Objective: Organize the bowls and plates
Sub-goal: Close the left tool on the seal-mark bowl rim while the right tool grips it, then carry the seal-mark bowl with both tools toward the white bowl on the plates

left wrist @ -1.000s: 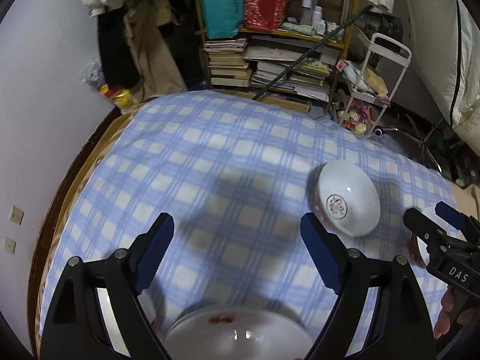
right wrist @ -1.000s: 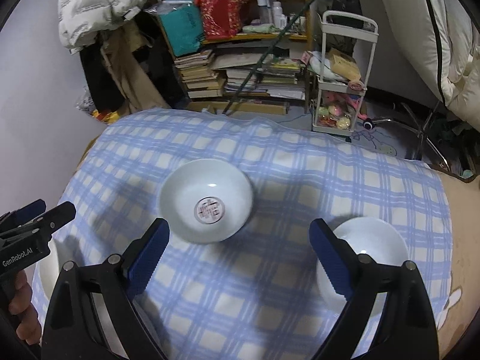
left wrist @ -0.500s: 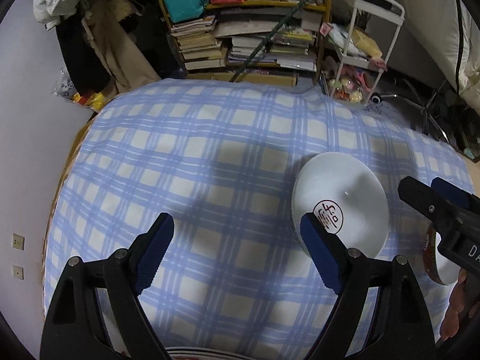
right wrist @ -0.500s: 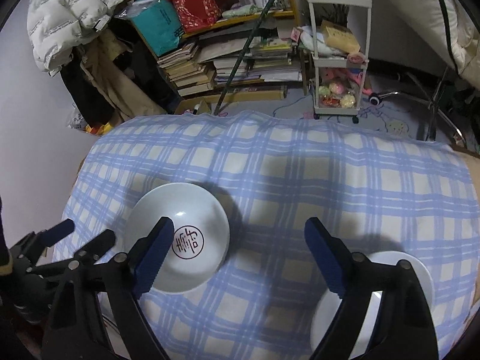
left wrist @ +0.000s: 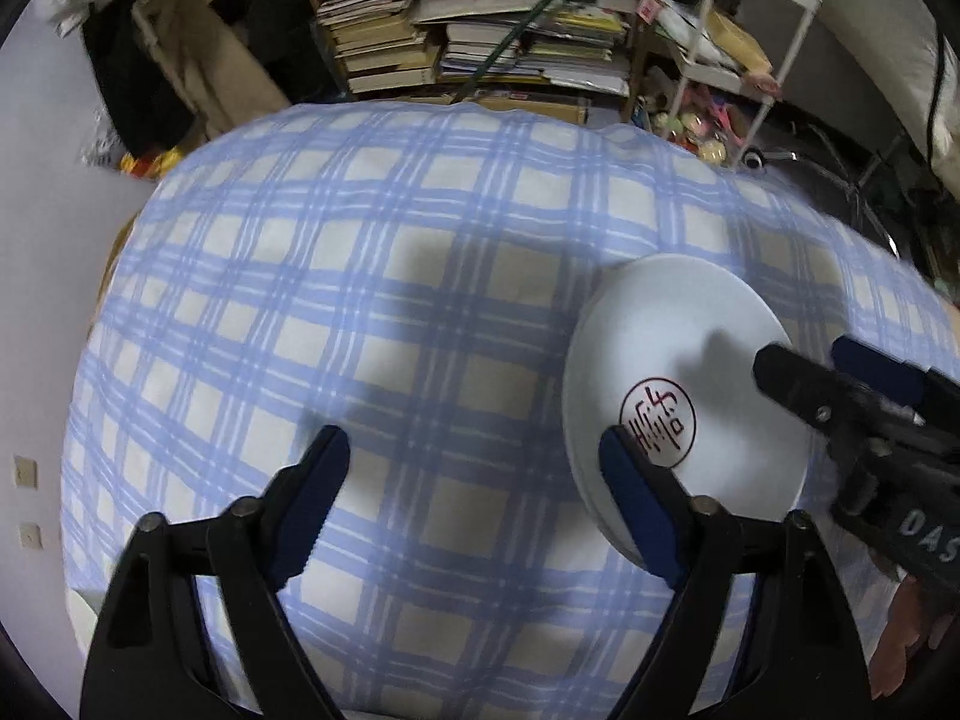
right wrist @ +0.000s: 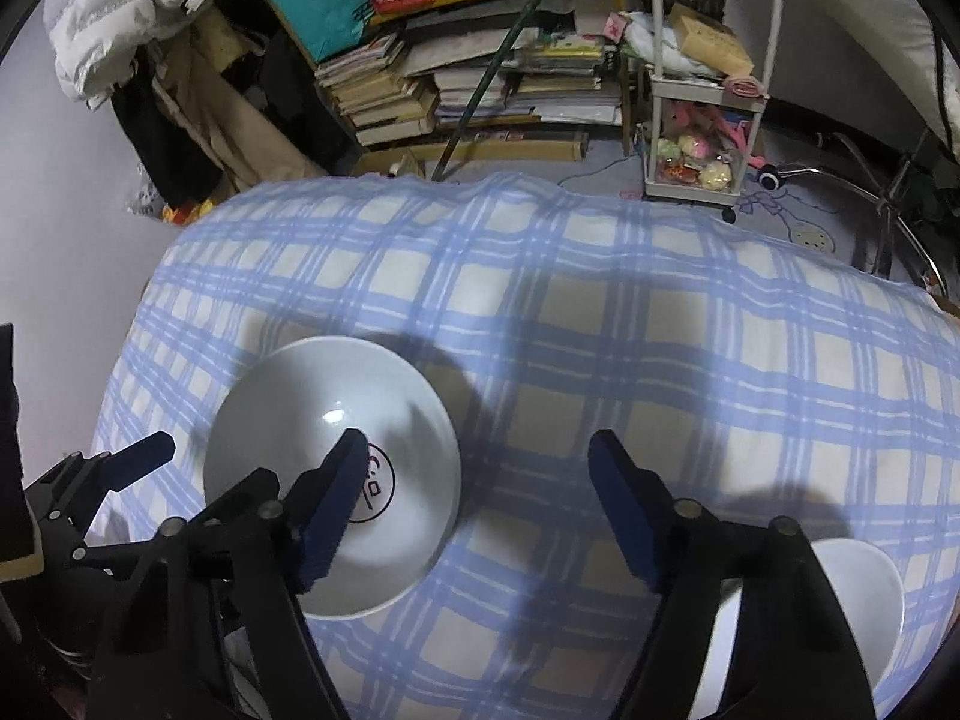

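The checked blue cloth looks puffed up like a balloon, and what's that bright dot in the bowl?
Left wrist view: the fisheye lens bulges the blue-and-white checked cloth, and the edges are blurry. Right wrist view: a lamp glints off the glossy white bowl, and gripper shadows darken the cloth.

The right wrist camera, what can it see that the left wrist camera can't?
Only the right wrist view shows a second white dish at the lower right and the white puffy jacket. Only the left wrist view shows wall sockets. Both show the bowl with the red mark, the checked cloth, bookshelf and white cart.
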A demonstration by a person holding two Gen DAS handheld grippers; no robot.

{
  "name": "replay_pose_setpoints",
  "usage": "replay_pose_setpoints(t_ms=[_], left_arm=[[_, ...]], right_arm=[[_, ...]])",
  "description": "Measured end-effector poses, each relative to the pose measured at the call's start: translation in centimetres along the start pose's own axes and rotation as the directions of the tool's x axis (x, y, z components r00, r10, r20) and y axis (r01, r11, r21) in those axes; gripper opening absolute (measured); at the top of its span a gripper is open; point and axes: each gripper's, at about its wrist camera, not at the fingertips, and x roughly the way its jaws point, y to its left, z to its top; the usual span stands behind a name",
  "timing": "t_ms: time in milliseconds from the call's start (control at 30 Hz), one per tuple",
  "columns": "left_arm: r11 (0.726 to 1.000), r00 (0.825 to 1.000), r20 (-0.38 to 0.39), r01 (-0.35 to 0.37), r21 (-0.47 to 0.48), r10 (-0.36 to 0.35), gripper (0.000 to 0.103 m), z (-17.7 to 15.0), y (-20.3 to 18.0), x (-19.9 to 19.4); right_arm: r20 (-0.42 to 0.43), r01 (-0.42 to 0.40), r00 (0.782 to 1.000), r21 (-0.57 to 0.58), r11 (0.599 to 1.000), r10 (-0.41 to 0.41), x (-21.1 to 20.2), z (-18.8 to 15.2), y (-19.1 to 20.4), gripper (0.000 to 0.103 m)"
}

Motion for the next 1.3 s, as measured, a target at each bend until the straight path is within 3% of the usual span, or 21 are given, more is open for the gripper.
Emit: replay_pose_setpoints(t_ms=[67, 100, 233, 333, 367, 400, 433, 633, 767, 1300], left_arm=[[1.0, 0.999, -0.02, 0.028, -0.004, -0.028, 0.05, -0.1, 0.1, 0.4], [0.999, 0.999, -0.032, 0.034, -0.001, -0.034, 0.048, -0.2, 0.0, 0.7], [0.996, 0.996, -0.048, 0.078, -0.04, -0.079, 0.022, -0.2, -0.1, 1.2], [0.989, 0.993, -0.024, 0.112, -0.092, -0.115, 0.022, -0.7, 0.4, 1.1], [0.987, 0.992, -0.02, 0.126, -0.1, -0.129, 0.021, -0.8, 0.5, 1.0], [0.984, 0.989, -0.024, 0.14, -0.105, -0.144, 0.018, -0.9, 0.6, 1.0], [0.981, 0.985, -0.034, 0.162, -0.109, -0.166, 0.013, -1.0, 0.5, 1.1], [0.979, 0.981, -0.016, 0.193, -0.072, -0.195, 0.012, -1.7, 0.7, -0.1], [0.987, 0.987, 0.008, 0.16, -0.032, -0.16, 0.011, -2.2, 0.9, -1.7], [0.988, 0.99, 0.073, 0.126, -0.093, -0.12, 0.012, -5.2, 6.9, -9.3]], right_arm=[[-0.024, 0.003, 1.0, -0.02, 1.0, -0.003, 0.7, 0.1, 0.3, 0.069], [-0.036, 0.007, 0.999, -0.029, 1.0, -0.008, 1.0, 0.1, 0.4, 0.064], [-0.08, -0.049, 0.996, -0.017, 0.999, 0.047, 1.9, -0.1, 0.6, 0.052], [-0.087, -0.092, 0.992, 0.026, 0.995, 0.094, 2.3, -0.5, 0.5, 0.033], [-0.096, -0.107, 0.989, 0.035, 0.994, 0.11, 2.4, -0.6, 0.6, 0.019], [-0.103, -0.115, 0.988, 0.041, 0.993, 0.118, 2.6, -0.7, 0.7, 0.013], [-0.115, -0.127, 0.985, 0.045, 0.991, 0.132, 2.8, -0.9, 0.9, 0.012], [-0.107, -0.149, 0.981, 0.11, 0.983, 0.161, 1.8, -1.6, 0.9, 0.01], [-0.11, -0.15, 0.981, 0.094, 0.984, 0.16, 0.9, -2.1, 1.6, 0.01], [-0.034, -0.21, 0.977, -0.003, 0.978, 0.209, -5.1, -4.2, 8.4, 0.011]])
